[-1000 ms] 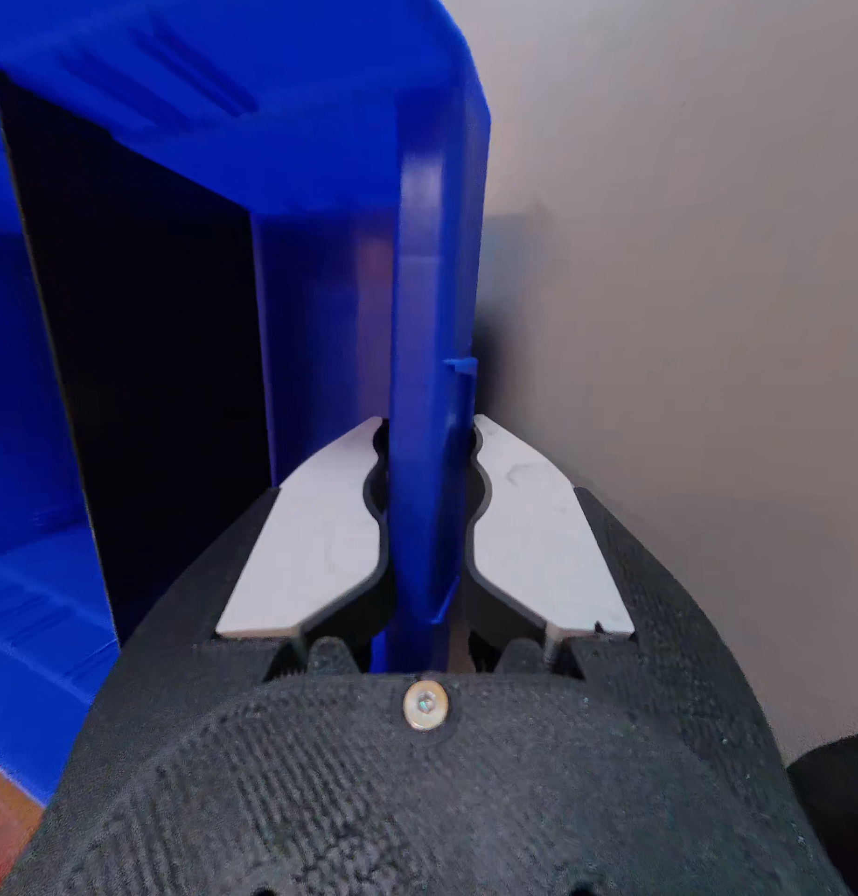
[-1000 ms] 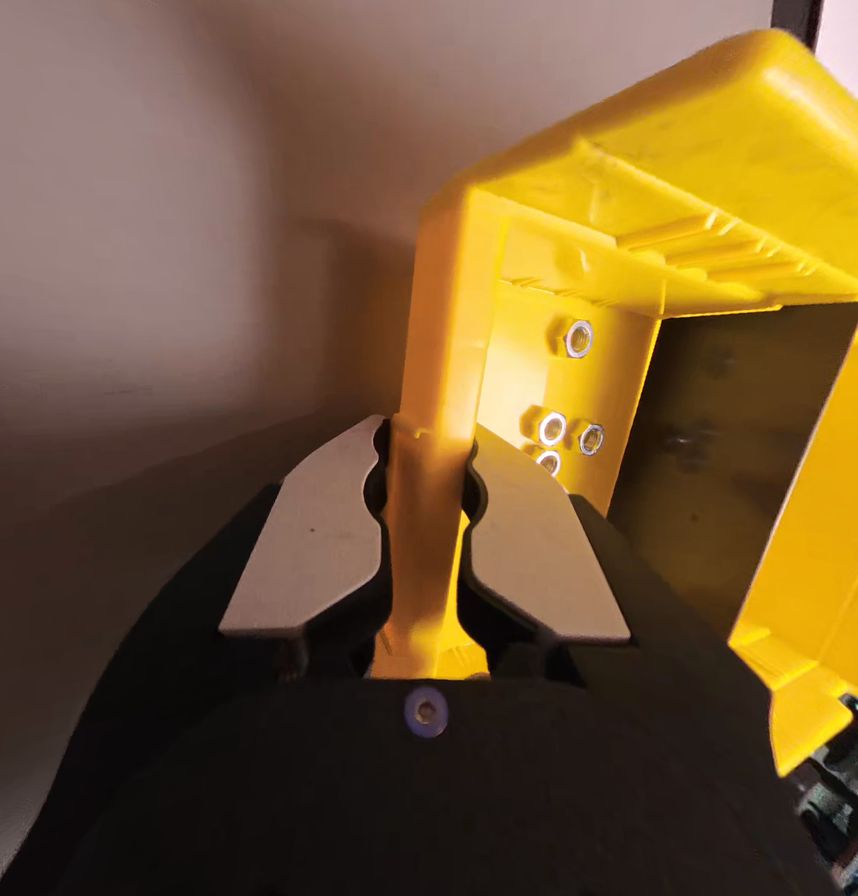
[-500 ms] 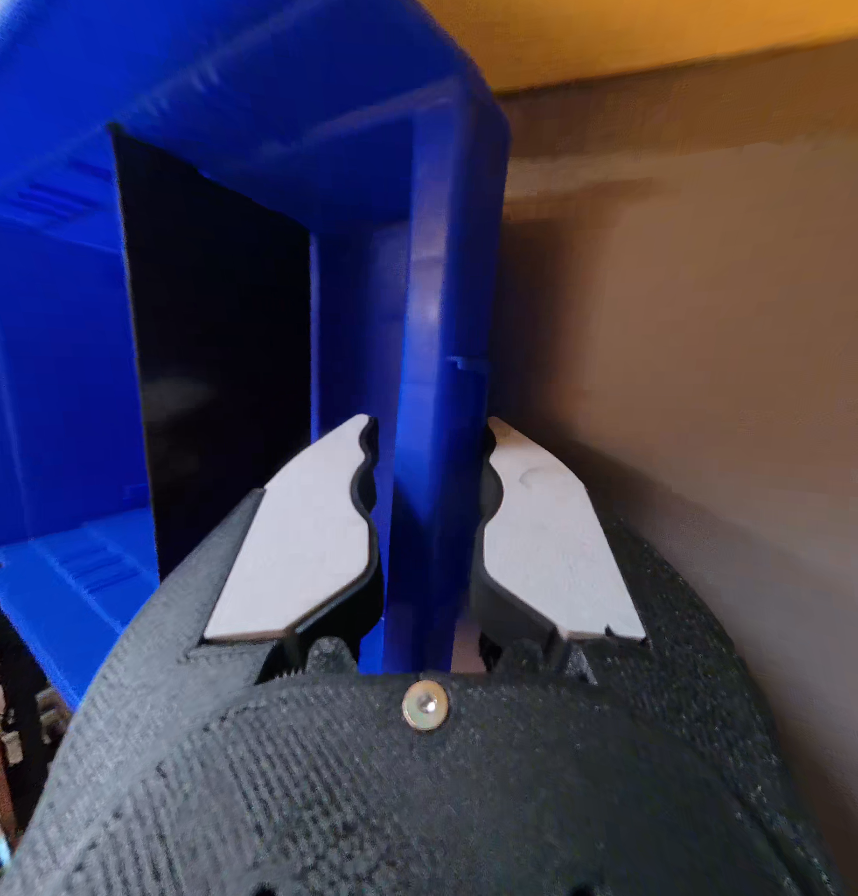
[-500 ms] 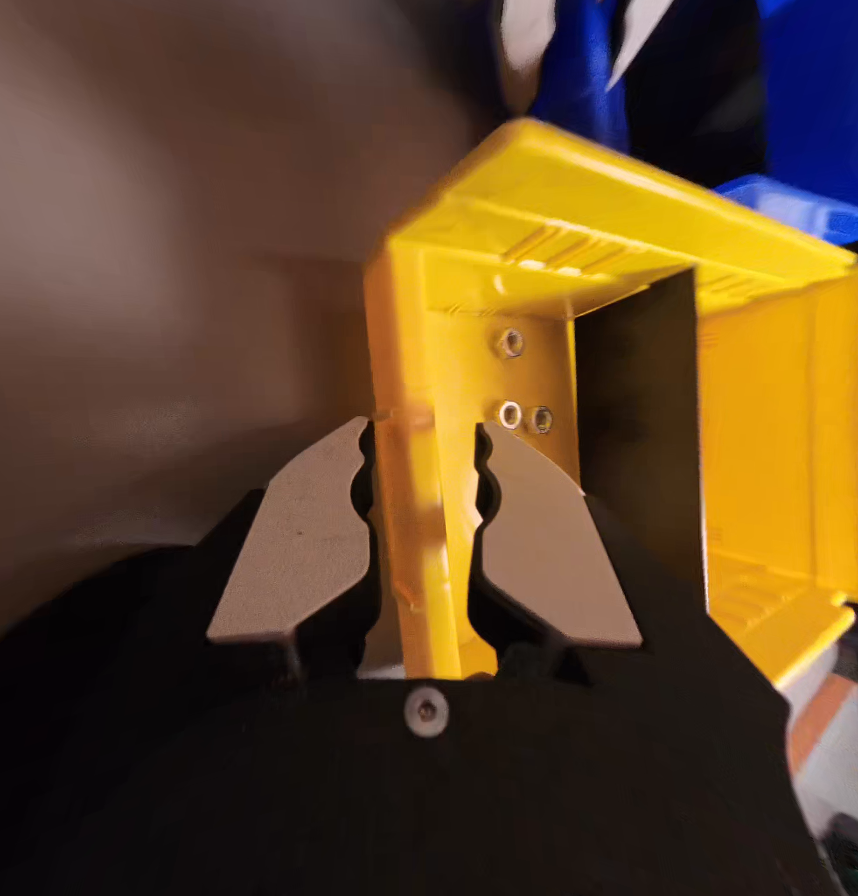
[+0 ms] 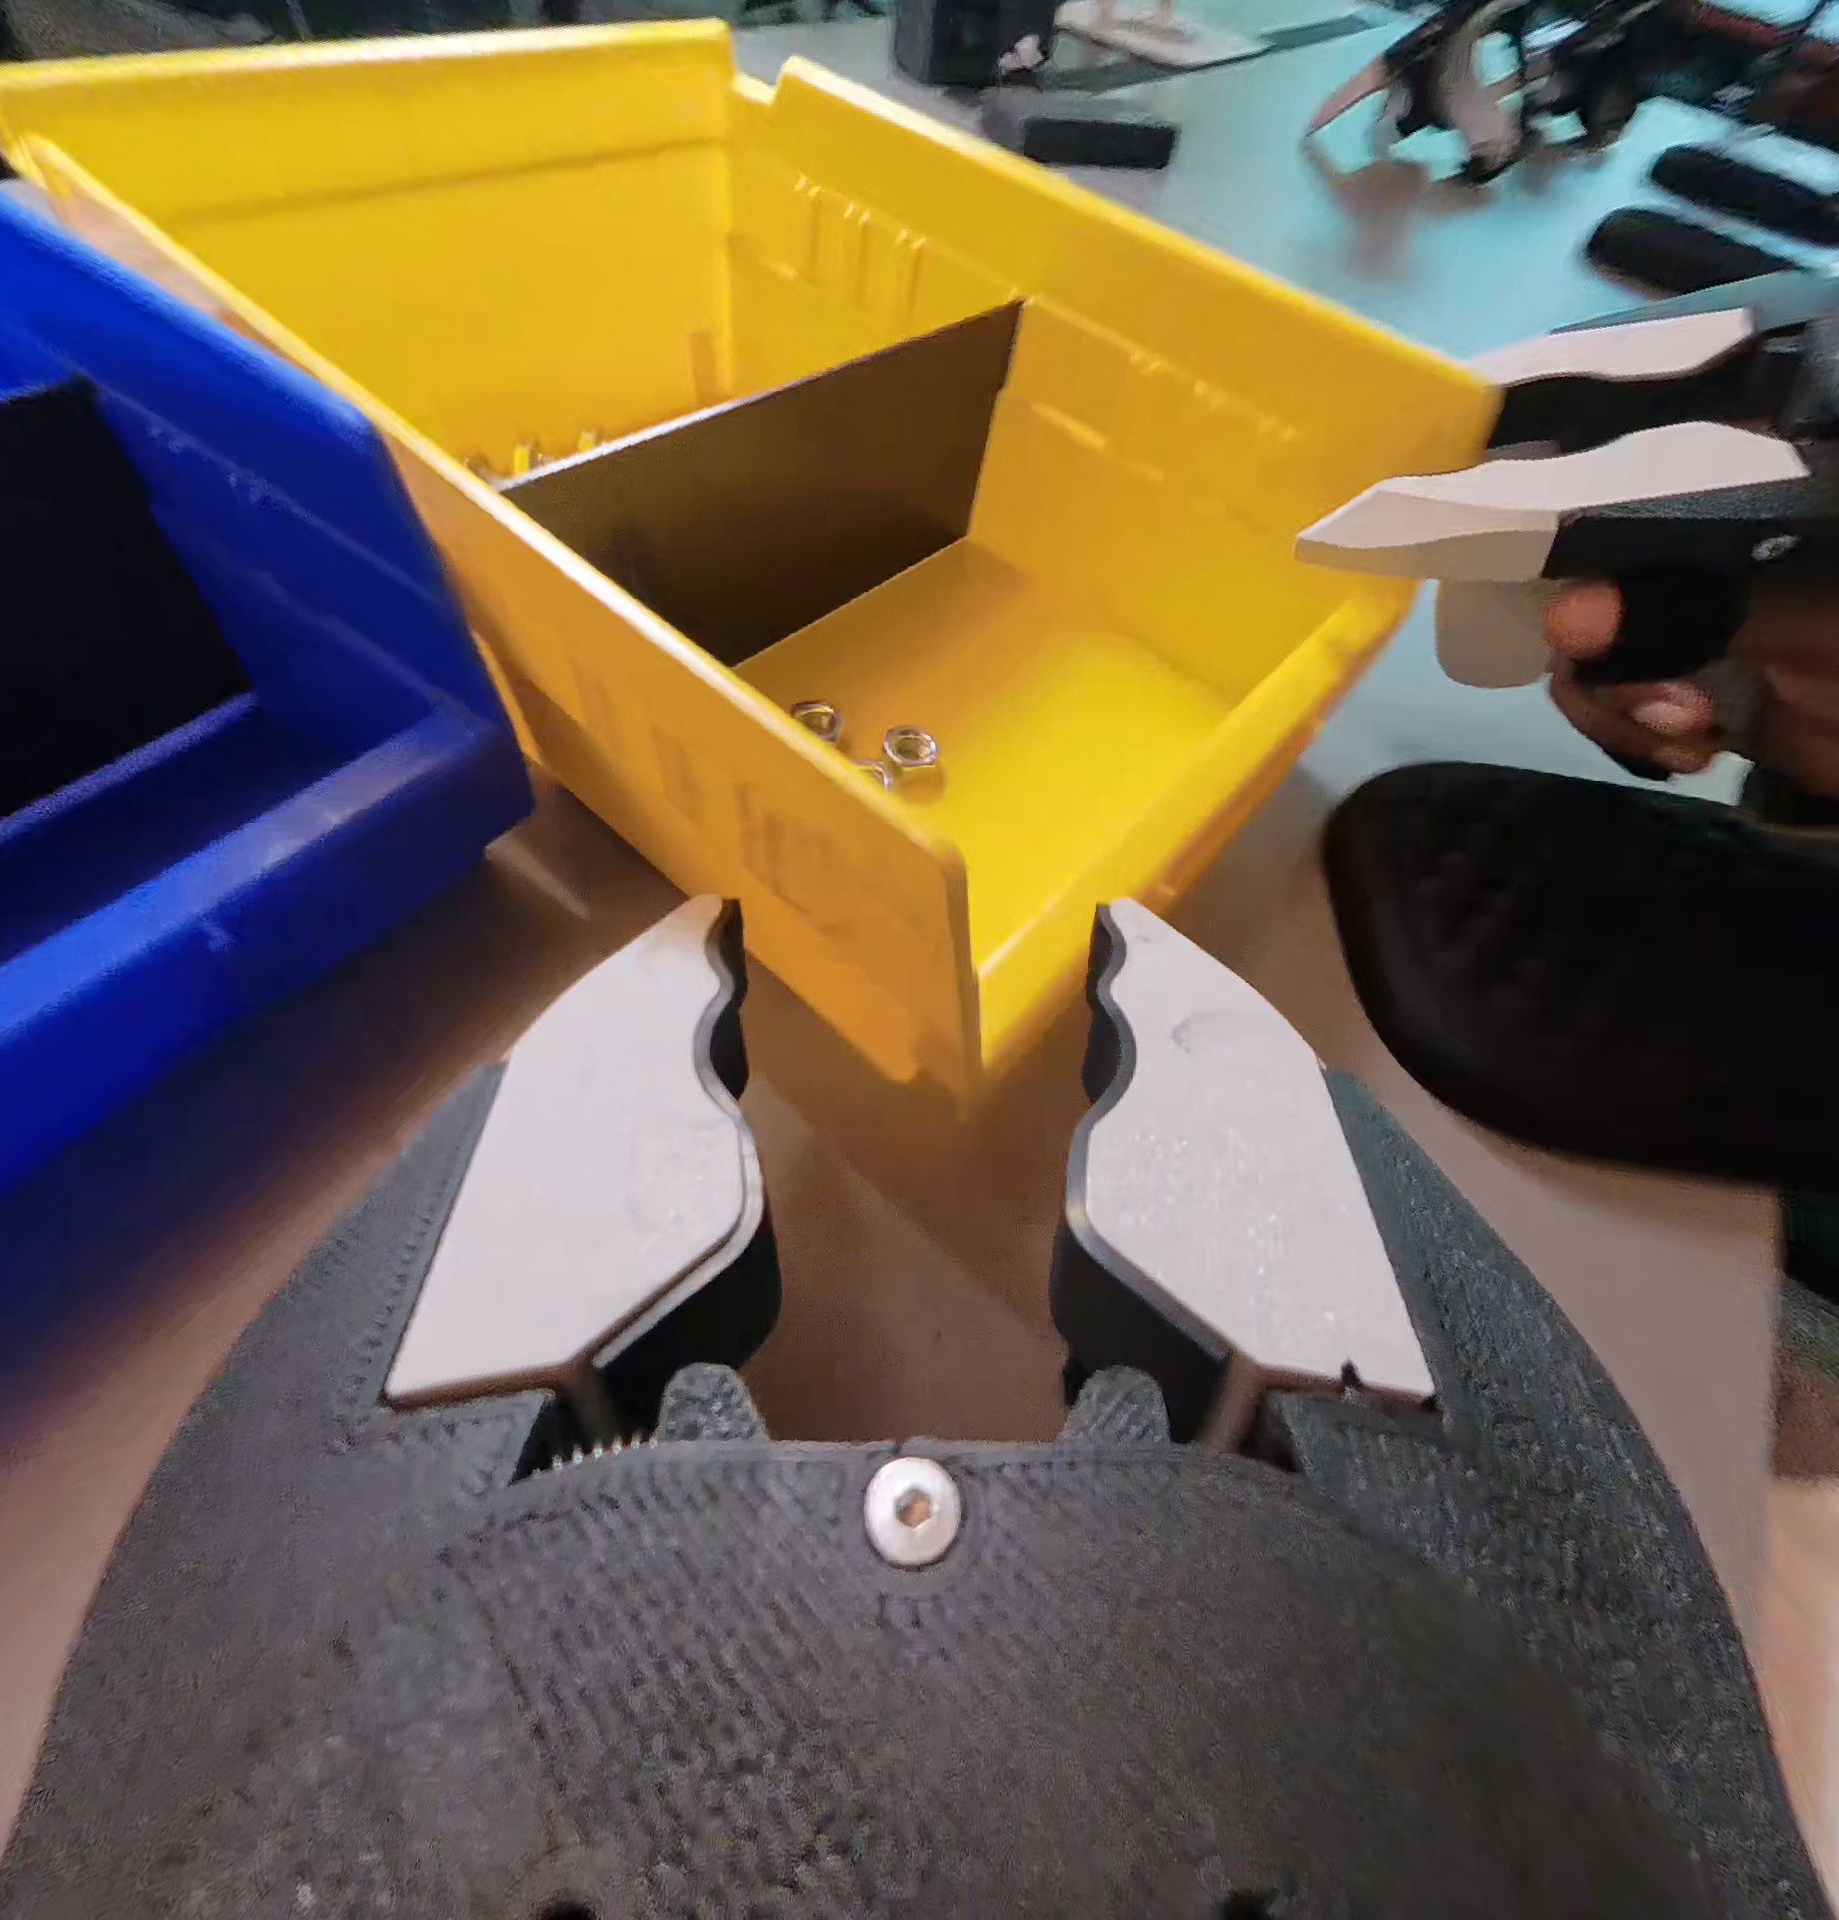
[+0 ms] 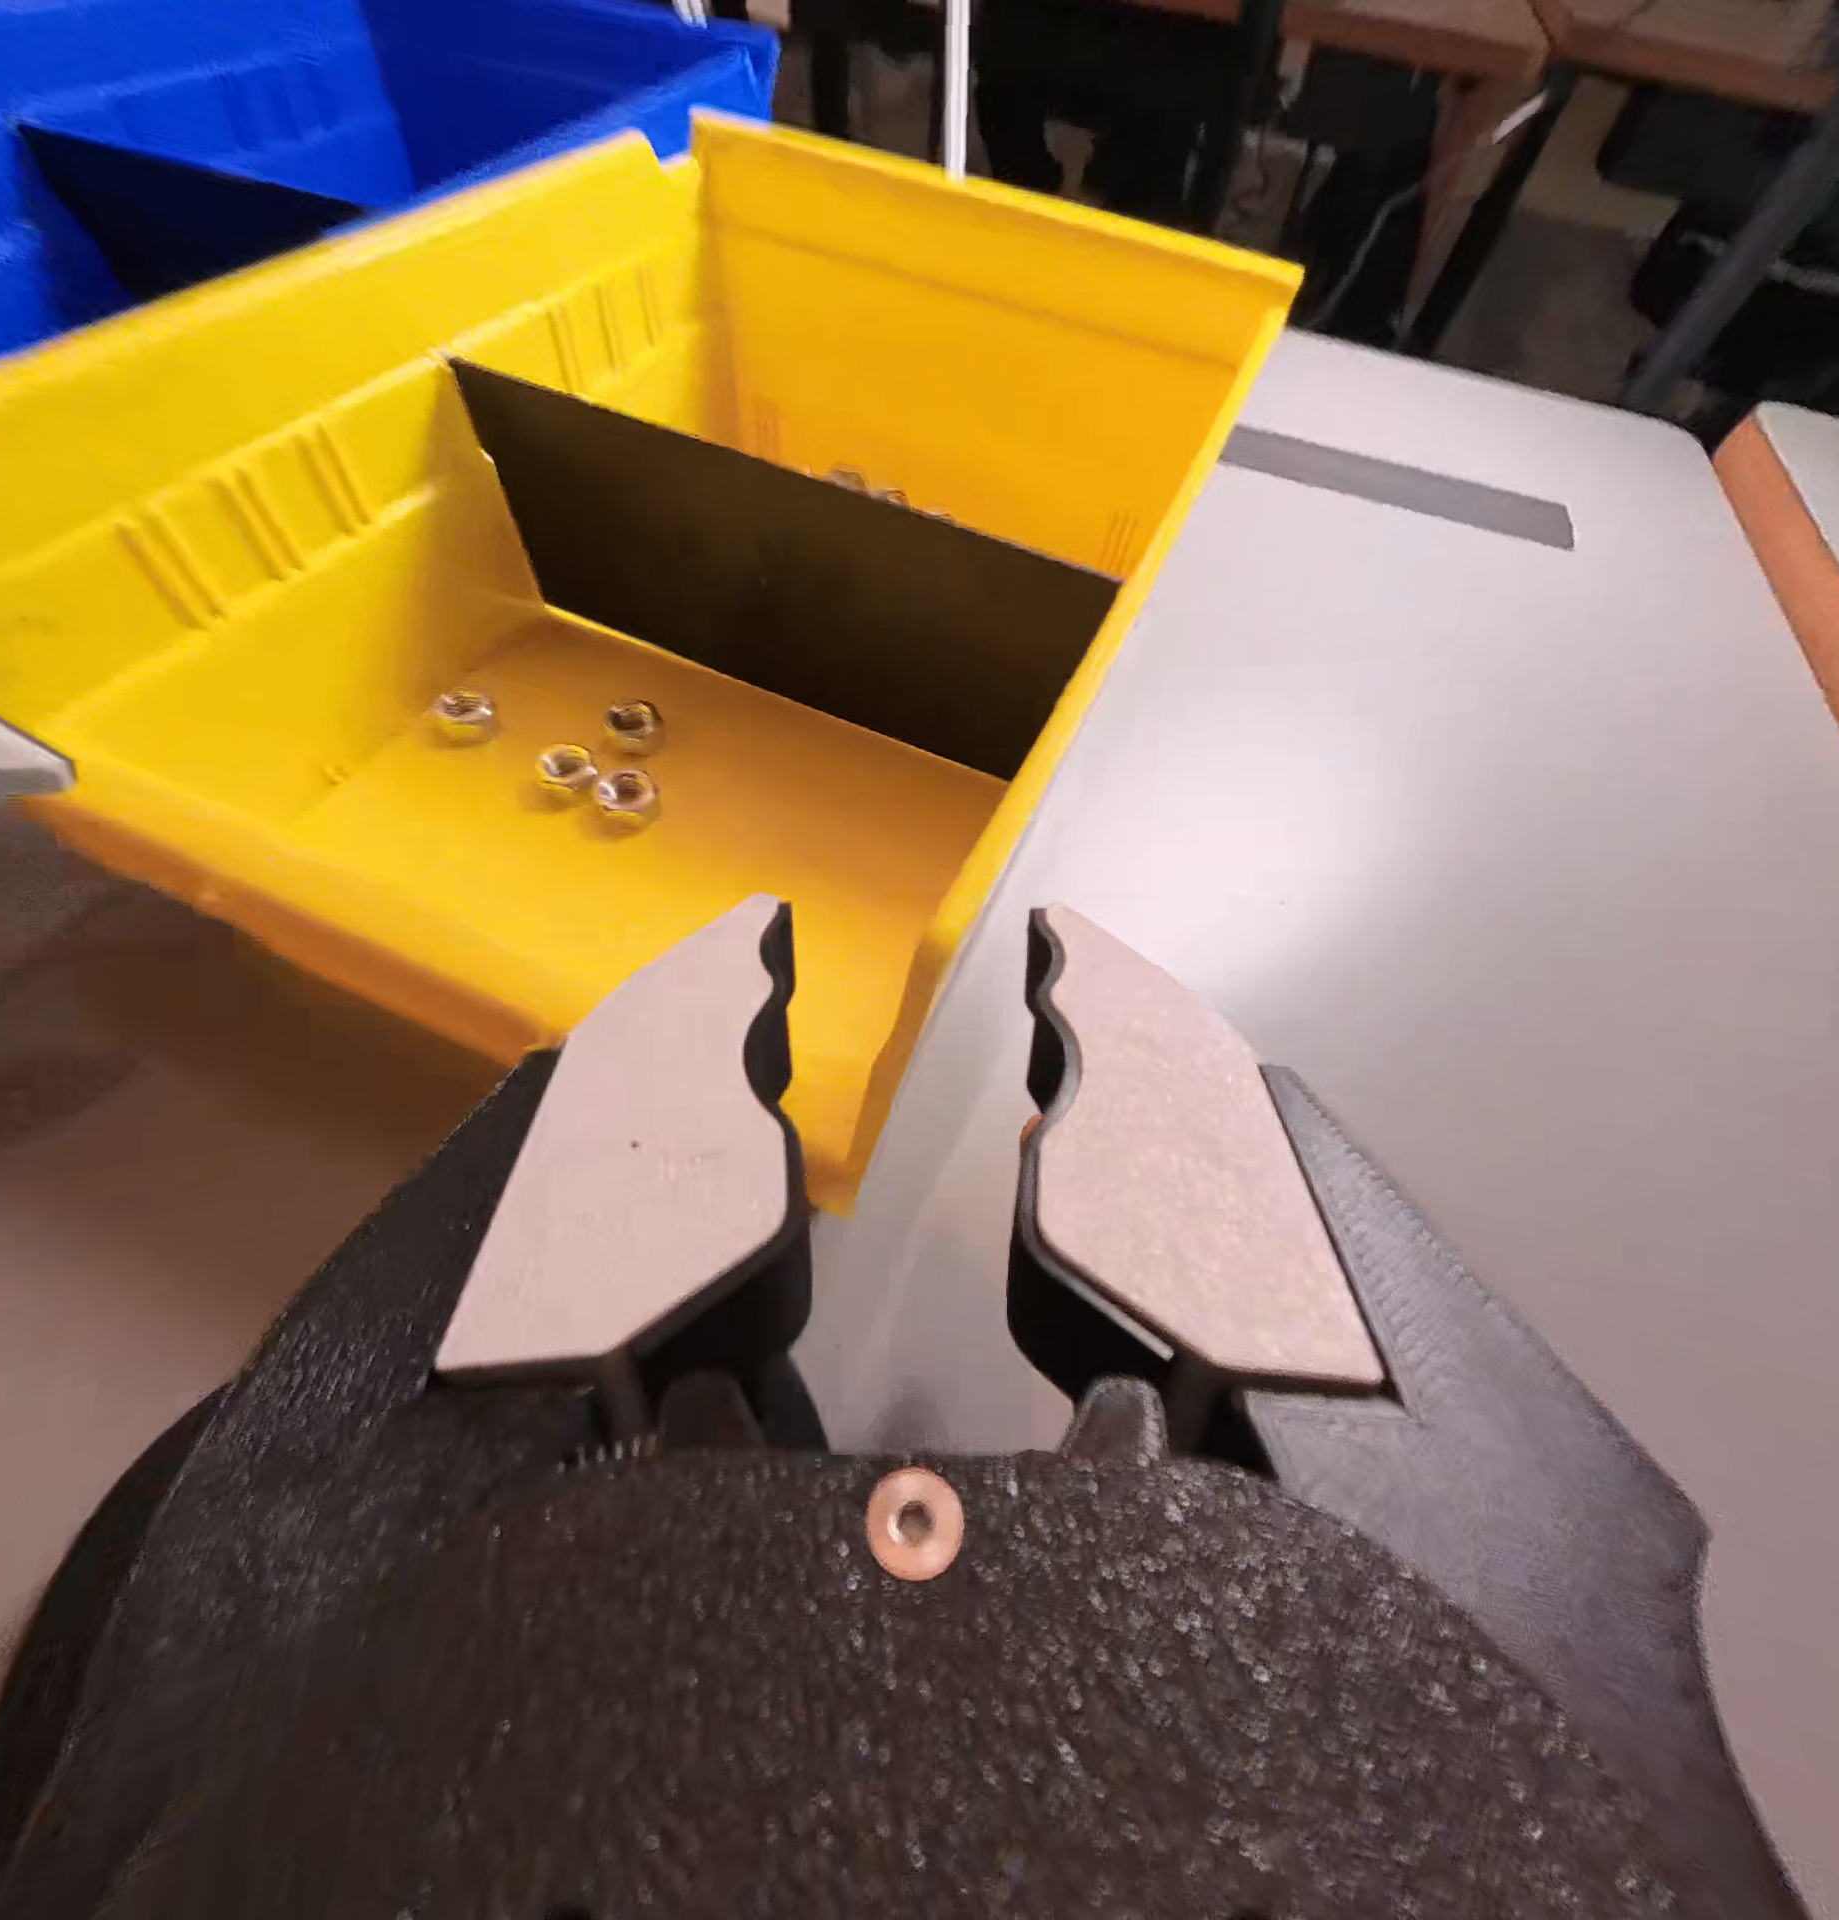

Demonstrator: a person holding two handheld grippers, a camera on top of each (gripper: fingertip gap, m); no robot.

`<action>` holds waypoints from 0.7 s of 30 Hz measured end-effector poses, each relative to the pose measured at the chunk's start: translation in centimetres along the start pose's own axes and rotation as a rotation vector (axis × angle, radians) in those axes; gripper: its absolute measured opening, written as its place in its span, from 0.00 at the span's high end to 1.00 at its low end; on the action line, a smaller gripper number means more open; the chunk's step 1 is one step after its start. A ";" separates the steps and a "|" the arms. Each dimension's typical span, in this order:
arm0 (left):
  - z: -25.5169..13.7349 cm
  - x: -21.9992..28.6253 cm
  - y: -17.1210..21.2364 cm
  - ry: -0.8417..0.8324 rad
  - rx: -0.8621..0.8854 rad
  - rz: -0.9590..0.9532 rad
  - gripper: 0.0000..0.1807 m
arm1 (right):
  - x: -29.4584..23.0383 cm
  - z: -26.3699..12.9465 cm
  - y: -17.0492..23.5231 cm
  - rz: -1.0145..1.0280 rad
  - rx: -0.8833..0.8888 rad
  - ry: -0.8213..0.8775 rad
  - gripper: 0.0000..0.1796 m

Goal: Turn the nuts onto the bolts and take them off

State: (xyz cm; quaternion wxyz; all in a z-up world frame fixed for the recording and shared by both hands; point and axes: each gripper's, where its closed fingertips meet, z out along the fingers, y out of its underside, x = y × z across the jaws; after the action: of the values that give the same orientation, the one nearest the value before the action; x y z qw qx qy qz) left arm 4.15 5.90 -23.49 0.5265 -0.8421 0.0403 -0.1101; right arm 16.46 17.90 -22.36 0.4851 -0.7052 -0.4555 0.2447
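Note:
A yellow bin (image 5: 686, 727) (image 6: 998, 332) stands on the table, split by a black divider (image 5: 790, 499) (image 6: 790, 592). Several silver nuts (image 6: 582, 758) (image 5: 884, 753) lie loose in its near compartment; more metal parts peek over the divider in the far one (image 6: 884, 483). My left gripper (image 5: 915, 925) is open and empty, just off the bin's near corner. My right gripper (image 6: 910, 925) is open and empty at the bin's other near corner; it also shows at the right of the left wrist view (image 5: 1414, 457), held by a hand.
A blue bin (image 5: 167, 727) (image 6: 271, 135) with a dark divider stands beside the yellow one. The grey table (image 6: 1414, 831) stretches to the right, with an orange edge (image 6: 1798, 582). Dark tools and grippers (image 5: 1517, 94) lie at the far back.
My left gripper has let go of the blue bin's wall and my right gripper of the yellow bin's wall. Both have opened and drawn back; both bins now rest on the table.

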 end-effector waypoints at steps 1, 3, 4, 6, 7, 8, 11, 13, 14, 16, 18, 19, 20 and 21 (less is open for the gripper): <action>1.2 0.0 0.1 -0.031 -0.005 -0.014 0.66 | 0.1 0.8 0.3 -0.004 -0.029 0.014 0.82; 2.2 -1.5 -0.3 -0.182 0.020 0.000 0.76 | 0.7 1.2 0.3 0.014 -0.027 0.065 0.89; 2.4 -1.9 -0.4 -0.209 0.025 0.007 0.77 | 1.2 1.0 0.0 0.016 -0.001 0.094 0.94; 2.5 -1.7 -1.0 -0.190 0.044 -0.031 0.81 | 1.9 0.2 -0.5 -0.002 0.040 0.161 0.96; 2.5 -1.6 -1.3 -0.202 0.053 -0.007 0.82 | 2.0 -0.2 -0.8 -0.007 0.062 0.186 0.96; 2.4 -1.5 -1.6 -0.224 0.061 0.038 0.84 | 2.1 -0.7 -1.0 -0.013 0.087 0.209 0.96; 1.3 -1.1 -3.3 -0.265 0.115 0.128 0.89 | 2.1 -2.2 -2.0 -0.005 0.146 0.239 0.97; 0.1 -1.0 -4.9 -0.258 0.148 0.126 0.90 | 1.6 -3.2 -3.5 -0.005 0.185 0.232 0.96; -0.7 -1.2 -5.9 -0.262 0.168 0.129 0.90 | 1.3 -3.7 -4.6 -0.012 0.209 0.226 0.96; -2.6 -1.3 -8.1 -0.275 0.212 0.149 0.91 | 0.5 -4.9 -7.2 -0.036 0.261 0.225 0.96; -4.8 -1.3 -10.3 -0.296 0.261 0.174 0.92 | -0.4 -6.1 -10.0 -0.061 0.317 0.222 0.95; -6.1 -1.3 -11.3 -0.308 0.287 0.181 0.92 | -0.9 -6.7 -11.5 -0.076 0.347 0.218 0.95; -7.5 -1.4 -12.3 -0.323 0.310 0.189 0.92 | -1.7 -7.3 -13.0 -0.093 0.377 0.208 0.95; -9.0 -1.6 -13.1 -0.342 0.325 0.195 0.92 | -2.6 -7.8 -14.5 -0.109 0.403 0.188 0.95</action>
State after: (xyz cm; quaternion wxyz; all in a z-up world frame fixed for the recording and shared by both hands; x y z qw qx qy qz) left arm -0.11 4.12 -8.21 0.6623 -0.7448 0.0133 0.0804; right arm 15.53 13.67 -6.22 0.6691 -0.5881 -0.3874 0.2375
